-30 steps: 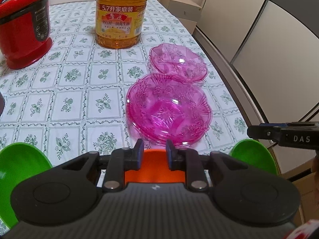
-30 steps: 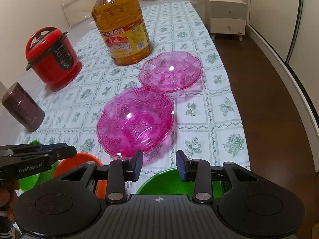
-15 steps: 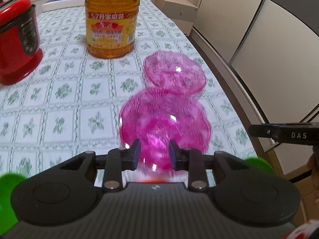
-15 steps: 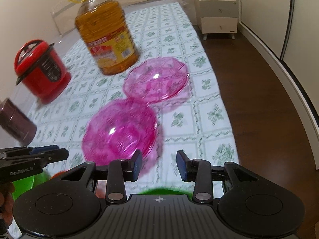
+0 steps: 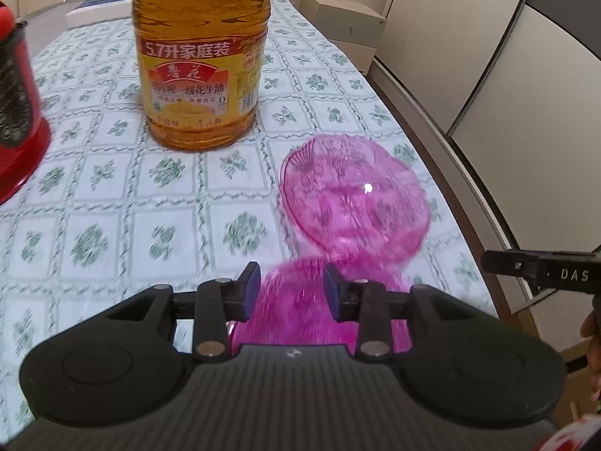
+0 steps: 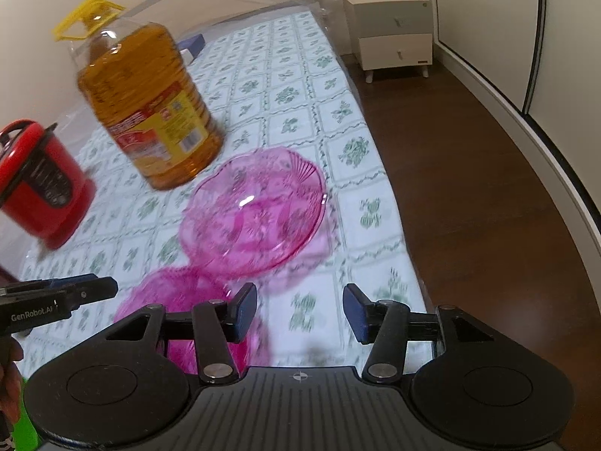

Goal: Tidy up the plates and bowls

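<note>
Two clear pink dishes sit on the flowered tablecloth. The far pink plate (image 5: 355,197) lies near the table's right edge; it also shows in the right wrist view (image 6: 255,214). The near pink bowl (image 5: 300,304) lies right under my left gripper (image 5: 292,291), which is open and empty above its far rim. In the right wrist view the bowl (image 6: 176,300) is partly hidden behind the left finger. My right gripper (image 6: 300,312) is open wide and empty, above the cloth just short of the pink plate.
A large bottle of yellow oil (image 5: 203,56) stands behind the dishes. A red rice cooker (image 6: 37,184) stands at the left. The table's right edge (image 5: 462,225) drops to a wooden floor (image 6: 469,188). A white cabinet (image 6: 390,34) stands far back.
Both grippers have moved forward over the table toward the pink dishes. The green and orange bowls have dropped out of view. The right gripper's jaws have opened wider.
</note>
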{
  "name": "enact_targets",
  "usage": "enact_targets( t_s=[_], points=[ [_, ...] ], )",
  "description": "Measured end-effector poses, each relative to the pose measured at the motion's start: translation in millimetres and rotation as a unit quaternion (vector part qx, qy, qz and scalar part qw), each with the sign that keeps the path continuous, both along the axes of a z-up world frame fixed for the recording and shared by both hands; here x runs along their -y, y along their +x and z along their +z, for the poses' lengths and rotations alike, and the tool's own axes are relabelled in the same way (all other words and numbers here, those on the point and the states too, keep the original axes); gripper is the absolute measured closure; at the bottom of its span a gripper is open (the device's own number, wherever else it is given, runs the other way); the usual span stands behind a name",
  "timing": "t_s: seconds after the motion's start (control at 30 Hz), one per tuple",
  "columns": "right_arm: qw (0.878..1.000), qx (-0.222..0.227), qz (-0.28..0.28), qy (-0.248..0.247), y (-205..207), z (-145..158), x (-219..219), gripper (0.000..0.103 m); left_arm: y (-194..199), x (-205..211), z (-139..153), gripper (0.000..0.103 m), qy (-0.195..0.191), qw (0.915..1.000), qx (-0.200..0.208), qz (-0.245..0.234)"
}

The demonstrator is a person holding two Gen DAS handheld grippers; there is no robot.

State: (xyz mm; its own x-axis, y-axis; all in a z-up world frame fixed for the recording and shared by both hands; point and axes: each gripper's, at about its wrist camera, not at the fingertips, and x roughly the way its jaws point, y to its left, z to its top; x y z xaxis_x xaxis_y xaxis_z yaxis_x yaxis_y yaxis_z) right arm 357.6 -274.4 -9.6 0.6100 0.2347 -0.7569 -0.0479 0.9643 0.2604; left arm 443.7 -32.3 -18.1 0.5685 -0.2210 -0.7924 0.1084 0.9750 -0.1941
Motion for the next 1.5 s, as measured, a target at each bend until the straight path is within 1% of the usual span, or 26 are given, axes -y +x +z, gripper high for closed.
enact_targets(
  t_s=[0.07,0.2,0.33,0.63,0.83,0.97,1.03,1.07,1.13,1.17,1.2,1.23,1.27,1.3,1.33,1.5],
  points=[
    [1.0,-0.001,0.0,-0.004,14.2,-5.7,0.6,0.052,14.6,-0.1,-5.7,0.07,-0.005,1.0,-0.001,0.001],
    [1.0,-0.004,-0.003,-0.007,38.5,-18.1,2.1,0.052,38.7,1.6,-14.2,0.069,-0.004,1.0,0.0,0.003],
    [1.0,-0.006,-0.006,-0.005,58.5,-28.1,5.2,0.052,56.9,2.7,-22.8,0.068,-0.004,1.0,-0.004,0.003],
    [1.0,-0.006,-0.01,0.02,91.3,-42.9,15.0,0.052,86.4,5.0,-45.8,0.068,0.003,0.9999,-0.007,-0.007],
    [0.999,-0.019,-0.011,0.032,105.4,-56.3,16.3,0.052,98.0,2.6,-57.4,0.069,-0.021,0.9997,-0.01,-0.005],
    [0.999,-0.021,-0.009,0.041,111.1,-61.9,16.7,0.052,103.2,5.1,-62.1,0.077,-0.03,0.9994,-0.016,-0.01],
    [0.999,-0.02,-0.006,0.041,112.6,-63.0,15.7,0.053,105.1,7.3,-64.3,0.08,-0.029,0.9992,-0.021,-0.015],
    [0.999,-0.02,-0.005,0.04,113.1,-63.4,15.1,0.054,105.7,8.3,-65.2,0.084,-0.027,0.9993,-0.022,-0.017],
    [0.999,-0.021,-0.004,0.037,114.2,-64.4,14.1,0.065,106.5,9.8,-66.9,0.088,-0.024,0.9993,-0.022,-0.019],
    [0.999,-0.022,-0.004,0.036,114.9,-65.1,13.7,0.067,106.1,10.3,-67.5,0.092,-0.022,0.9993,-0.021,-0.02],
    [0.999,-0.022,-0.004,0.035,115.3,-65.6,13.6,0.073,105.8,11.2,-67.8,0.094,-0.02,0.9993,-0.021,-0.022],
    [0.999,-0.022,-0.005,0.034,115.5,-66.1,13.5,0.081,105.4,12.2,-67.7,0.094,-0.017,0.9994,-0.019,-0.023],
    [0.999,-0.023,-0.005,0.033,115.8,-66.8,13.5,0.085,104.9,13.0,-67.7,0.094,-0.015,0.9994,-0.017,-0.025],
    [0.999,-0.024,-0.005,0.033,116.4,-67.3,13.6,0.092,104.7,13.1,-67.4,0.094,-0.016,0.9994,-0.016,-0.025],
    [0.999,-0.024,-0.006,0.034,116.8,-67.6,13.8,0.094,104.7,13.0,-66.8,0.094,-0.017,0.9994,-0.016,-0.024],
    [0.999,-0.018,-0.011,0.027,116.5,-63.5,13.4,0.095,104.7,14.2,-61.7,0.094,-0.018,0.9995,-0.01,-0.025]
  ],
)
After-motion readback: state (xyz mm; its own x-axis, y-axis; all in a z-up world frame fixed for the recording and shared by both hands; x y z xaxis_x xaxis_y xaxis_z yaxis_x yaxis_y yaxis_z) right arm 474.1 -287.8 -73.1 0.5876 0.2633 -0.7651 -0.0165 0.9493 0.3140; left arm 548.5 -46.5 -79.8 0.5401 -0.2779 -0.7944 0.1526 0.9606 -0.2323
